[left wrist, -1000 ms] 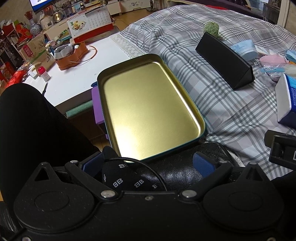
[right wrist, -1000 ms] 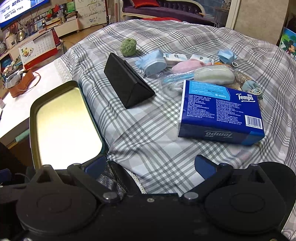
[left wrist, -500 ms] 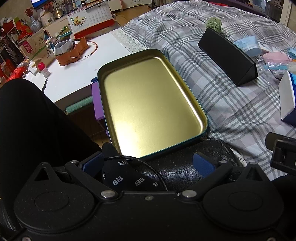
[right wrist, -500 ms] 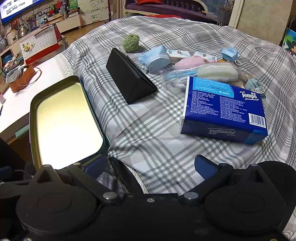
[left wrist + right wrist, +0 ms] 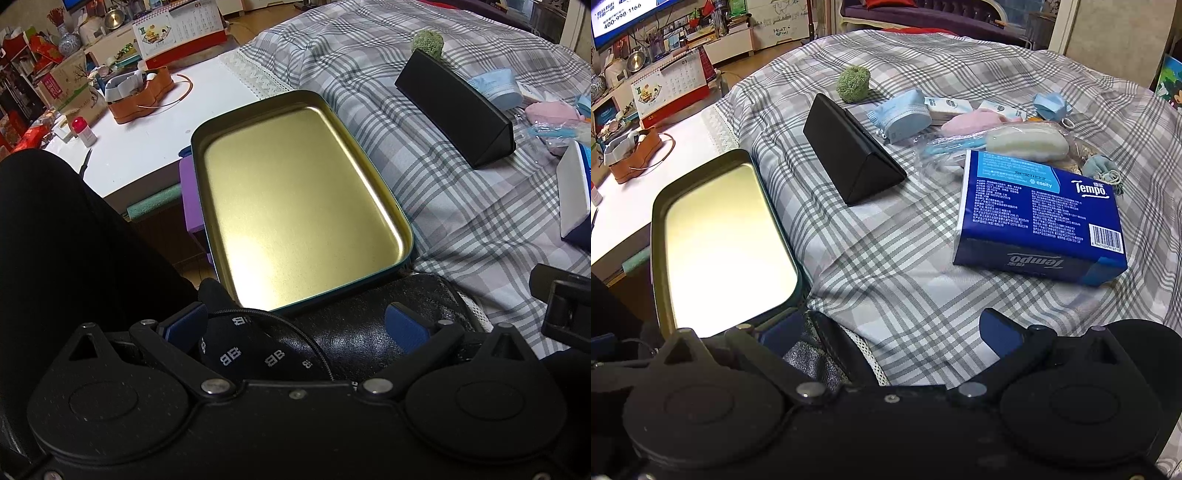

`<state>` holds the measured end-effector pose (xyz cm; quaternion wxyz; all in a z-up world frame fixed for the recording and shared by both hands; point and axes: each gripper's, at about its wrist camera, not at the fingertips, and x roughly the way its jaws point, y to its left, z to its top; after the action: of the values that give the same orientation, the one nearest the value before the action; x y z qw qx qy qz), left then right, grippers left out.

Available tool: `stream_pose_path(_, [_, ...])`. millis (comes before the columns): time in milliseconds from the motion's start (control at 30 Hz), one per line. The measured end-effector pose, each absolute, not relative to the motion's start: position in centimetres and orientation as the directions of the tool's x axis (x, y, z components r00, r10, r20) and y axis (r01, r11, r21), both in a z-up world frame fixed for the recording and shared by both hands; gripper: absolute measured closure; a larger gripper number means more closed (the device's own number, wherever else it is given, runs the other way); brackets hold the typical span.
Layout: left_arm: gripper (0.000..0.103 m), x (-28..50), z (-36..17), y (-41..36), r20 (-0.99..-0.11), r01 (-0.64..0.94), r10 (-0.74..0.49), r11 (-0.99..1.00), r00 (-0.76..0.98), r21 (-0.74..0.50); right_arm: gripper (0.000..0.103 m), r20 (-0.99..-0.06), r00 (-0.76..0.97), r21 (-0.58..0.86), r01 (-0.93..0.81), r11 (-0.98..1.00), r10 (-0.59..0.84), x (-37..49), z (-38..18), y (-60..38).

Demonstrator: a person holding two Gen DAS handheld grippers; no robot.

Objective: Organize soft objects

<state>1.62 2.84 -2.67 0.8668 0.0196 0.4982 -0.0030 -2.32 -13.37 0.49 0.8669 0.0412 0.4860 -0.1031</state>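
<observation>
A gold metal tray lies on the plaid cloth, partly over the table's edge. My left gripper is open just short of the tray's near rim, over a black leather pouch and a black fabric with white "BB" marks. My right gripper is open above the cloth, beside the tray. Farther off lie a green fuzzy ball, a blue mask, a pink soft piece, a cream sponge in plastic and a blue Tempo tissue pack.
A black triangular case stands between the tray and the soft things. A white desk at the left holds a brown organizer, a calendar and a small bottle. A person's black-clad leg fills the near left.
Both views have drifted slightly, so the tray and the soft things sit a little lower in the frames. Both grippers stay open and nothing was picked up.
</observation>
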Motion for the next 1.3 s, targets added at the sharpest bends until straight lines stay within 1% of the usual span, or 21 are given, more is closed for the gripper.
stream_pose_path(667, [0.004,1.7,-2.7,2.8,-0.867,0.025,0.003,1.000,0.498,0.018,0.001,-0.854,0.502,-0.035,0.208,0.978,-0.137,-2.3,0.4,-13.1])
stream_pose_path(967, [0.004,1.7,-2.7,2.8,-0.871,0.039,-0.021,0.999,0.491,-0.002,0.001,-0.852,0.505,-0.036,0.203,0.978,-0.137,-2.3,0.3,-13.0])
stream_pose_path(1167, [0.004,1.7,-1.9,2.2,-0.848,0.080,-0.057,0.997,0.526,-0.017,0.001,-0.830,0.526,-0.089,0.207,0.974,-0.187,-2.2,0.9,-13.0])
stream_pose_path(1300, [0.004,2.4,-1.1,1.4,-0.835,0.121,-0.070,0.993,0.546,-0.004,0.001,-0.805,0.540,-0.147,0.219,0.965,-0.245,-1.8,1.7,-13.4])
